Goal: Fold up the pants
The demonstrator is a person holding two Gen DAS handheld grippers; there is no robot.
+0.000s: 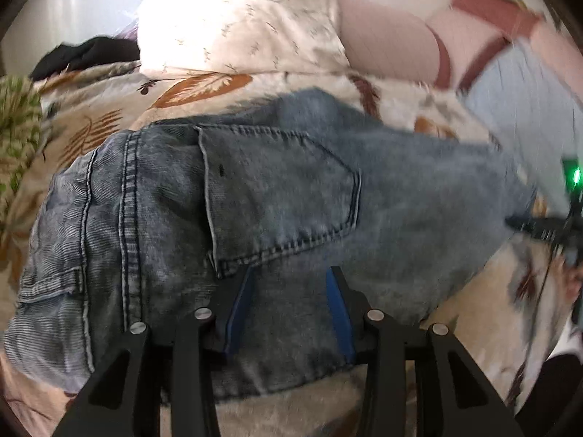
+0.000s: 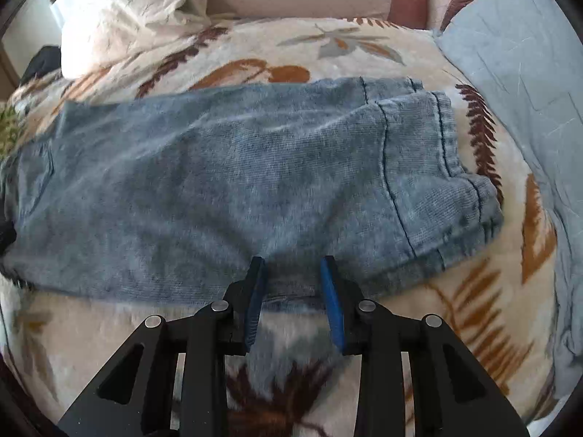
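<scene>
Left wrist view: looking forward and down along the left hand-held gripper (image 1: 289,273), close over the waist end and back pocket (image 1: 280,196) of the jeans (image 1: 400,189) on the bed (image 1: 109,116). Right wrist view: looking forward and down along the right hand-held gripper (image 2: 293,264), near the hem end of the jeans (image 2: 218,182). Shared by both: the jeans, the leaf-print blanket (image 2: 255,58), the cream pillow (image 2: 138,7) beyond.

leaf-print blanket (image 2: 277,51) | cream pillow (image 1: 240,18) | light blue sheet (image 2: 517,58) | black garment (image 1: 87,54)
</scene>
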